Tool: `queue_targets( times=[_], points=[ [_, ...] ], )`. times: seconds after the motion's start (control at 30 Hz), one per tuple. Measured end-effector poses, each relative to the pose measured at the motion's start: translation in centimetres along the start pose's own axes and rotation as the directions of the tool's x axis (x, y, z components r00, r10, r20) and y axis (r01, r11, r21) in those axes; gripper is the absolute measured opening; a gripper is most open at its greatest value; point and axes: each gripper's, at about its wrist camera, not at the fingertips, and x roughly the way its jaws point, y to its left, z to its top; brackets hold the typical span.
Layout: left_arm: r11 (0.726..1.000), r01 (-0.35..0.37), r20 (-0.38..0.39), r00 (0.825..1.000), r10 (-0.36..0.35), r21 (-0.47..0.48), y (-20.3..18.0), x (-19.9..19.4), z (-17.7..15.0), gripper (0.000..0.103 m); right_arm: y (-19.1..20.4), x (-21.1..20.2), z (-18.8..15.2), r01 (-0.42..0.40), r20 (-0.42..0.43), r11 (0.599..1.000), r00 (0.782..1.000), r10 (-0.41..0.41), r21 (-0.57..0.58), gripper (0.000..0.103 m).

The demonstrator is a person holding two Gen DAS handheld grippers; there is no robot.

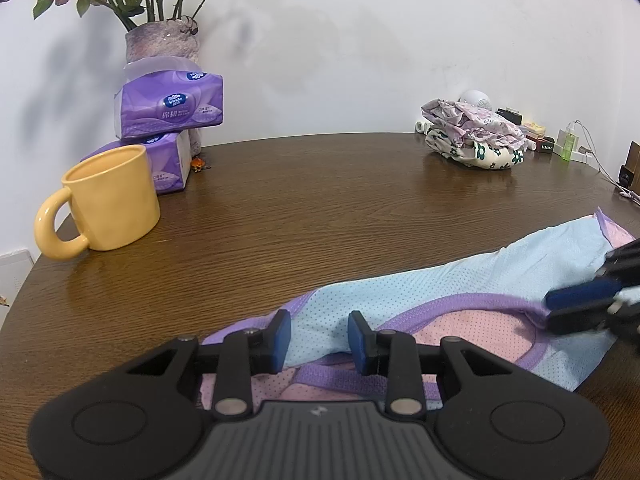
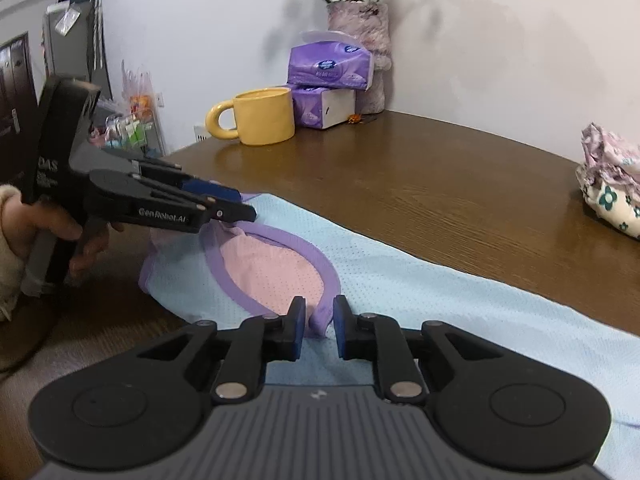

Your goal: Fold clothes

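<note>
One garment, a light blue mesh top with purple binding and a pink lining showing through its neck opening, lies spread across the near edge of the brown wood-grain worktop. Its fabric is thin and dotted with small holes, and it rumples where the two tools meet it.

At the right gripper, a fold of the purple neck binding stands bunched between the blue-padded fingers, which sit close on either side of it and pinch it. At the left gripper, the fingers stand part-way apart with a ridge of blue cloth between them; whether the pads actually press on that cloth I cannot tell. A hand in a pale sleeve grips the left tool's handle.

Farther back on the worktop, well apart from the garment, a yellow mug stands upright just beside two stacked purple tissue packs. Behind them, against the white wall, a mottled vase holds faded roses. Toward the far right sits a pile of folded floral clothes, with small boxes and a green bottle near it. A cable trails at the right edge.
</note>
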Motion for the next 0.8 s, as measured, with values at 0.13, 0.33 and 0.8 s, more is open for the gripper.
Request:
queue_targets(
  times=[0.13, 0.33, 0.8],
  points=[
    [1.000, 0.000, 0.000, 1.000, 0.000, 0.000, 0.02, -0.02, 0.01, 0.030, 0.04, 0.00, 0.00, 0.000, 0.000, 1.000, 1.000, 0.000, 0.000, 0.039],
    [1.000, -0.001, 0.000, 1.000, 0.001, 0.002, 0.02, 0.01, 0.04, 0.030, 0.09, -0.01, 0.00, -0.001, 0.000, 1.000, 1.000, 0.001, 0.000, 0.038],
    [1.000, -0.001, 0.000, 1.000, 0.001, 0.001, 0.00, 0.03, 0.08, 0.030, 0.22, -0.03, -0.01, -0.002, 0.000, 1.000, 1.000, 0.002, -0.001, 0.028]
  ],
)
